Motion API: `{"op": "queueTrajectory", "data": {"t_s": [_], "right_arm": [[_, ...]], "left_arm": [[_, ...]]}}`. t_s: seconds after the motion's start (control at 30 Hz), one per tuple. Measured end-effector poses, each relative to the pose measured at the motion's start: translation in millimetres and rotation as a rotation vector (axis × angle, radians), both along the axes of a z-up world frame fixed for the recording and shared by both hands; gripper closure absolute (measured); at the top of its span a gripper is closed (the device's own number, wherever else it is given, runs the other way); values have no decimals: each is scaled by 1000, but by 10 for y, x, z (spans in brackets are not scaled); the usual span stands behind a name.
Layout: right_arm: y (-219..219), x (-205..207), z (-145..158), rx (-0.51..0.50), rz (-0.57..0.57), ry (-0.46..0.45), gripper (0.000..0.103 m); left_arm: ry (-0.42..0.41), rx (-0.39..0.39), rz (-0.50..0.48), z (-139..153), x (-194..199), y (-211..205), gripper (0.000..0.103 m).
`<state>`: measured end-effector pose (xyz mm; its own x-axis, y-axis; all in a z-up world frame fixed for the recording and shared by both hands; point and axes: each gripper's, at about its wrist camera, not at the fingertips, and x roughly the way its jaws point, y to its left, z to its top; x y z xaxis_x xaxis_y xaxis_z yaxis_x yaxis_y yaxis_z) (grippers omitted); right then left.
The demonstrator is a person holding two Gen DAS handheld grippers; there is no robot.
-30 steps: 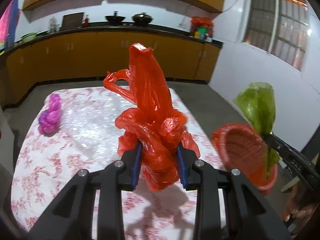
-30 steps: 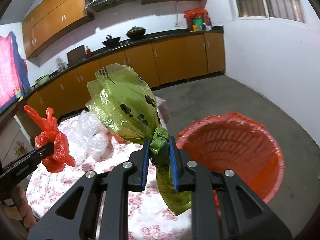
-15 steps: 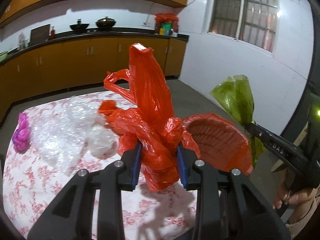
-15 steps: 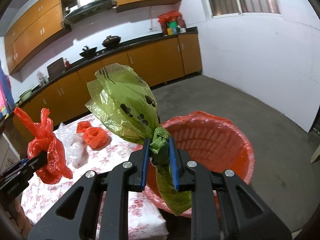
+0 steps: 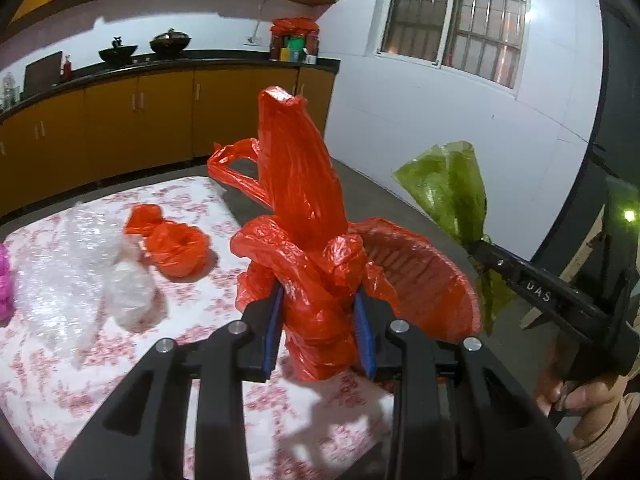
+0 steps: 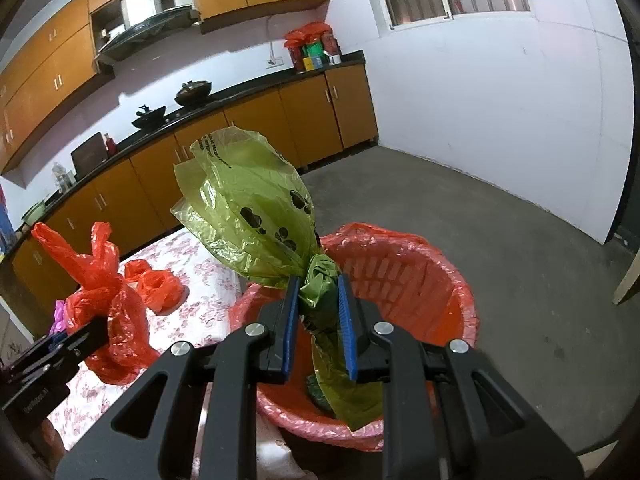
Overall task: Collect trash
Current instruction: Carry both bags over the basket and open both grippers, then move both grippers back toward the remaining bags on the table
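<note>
My left gripper (image 5: 319,330) is shut on a crumpled red plastic bag (image 5: 304,216), held above the table's right edge; it also shows in the right wrist view (image 6: 108,312). My right gripper (image 6: 319,322) is shut on a knotted green plastic bag (image 6: 248,216) with black paw prints, held over the red bin (image 6: 448,280) lined with a red bag. The green bag (image 5: 452,192) and the bin (image 5: 432,280) also show in the left wrist view, right of the table.
The table has a floral cloth (image 5: 120,360). On it lie another red bag (image 5: 176,240), a clear plastic bag (image 5: 124,280), bubble wrap (image 5: 52,248) and a pink bag (image 5: 4,280) at the left edge. Kitchen cabinets (image 5: 140,128) stand behind. Concrete floor (image 6: 500,232) surrounds the bin.
Both grippers have swung right toward the bin with their bags. The green bag now hangs over the bin's opening. The red bag is nearer the bin's rim.
</note>
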<state>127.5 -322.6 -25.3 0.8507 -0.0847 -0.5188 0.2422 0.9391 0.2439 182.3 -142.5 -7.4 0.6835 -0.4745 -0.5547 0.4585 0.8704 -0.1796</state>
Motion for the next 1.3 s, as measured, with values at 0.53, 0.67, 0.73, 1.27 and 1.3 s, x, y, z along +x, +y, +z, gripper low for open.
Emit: {"op": "queueTrajectory", "data": {"t_s": [0.53,0.67,0.73,1.27,1.3], "right_arm": [[-225,140,-101,41,-34,13,83],[-292,165,-145,55,-41,21,83],[-284,178,-145,58,-45,24,83],[-400,149,-186,76,-79,37,60],[-387,147,-181,69,-77,38,60]], "left_arm": [[32,-3,-111,-235,262,-492,70],[50,-3,-127,-311,339,-582,70],[59,-3,-131,-350,368,-622,69],[133,10,-89,-632,536,-568,54],[127,13,-75,-628,523,-520,51]]}}
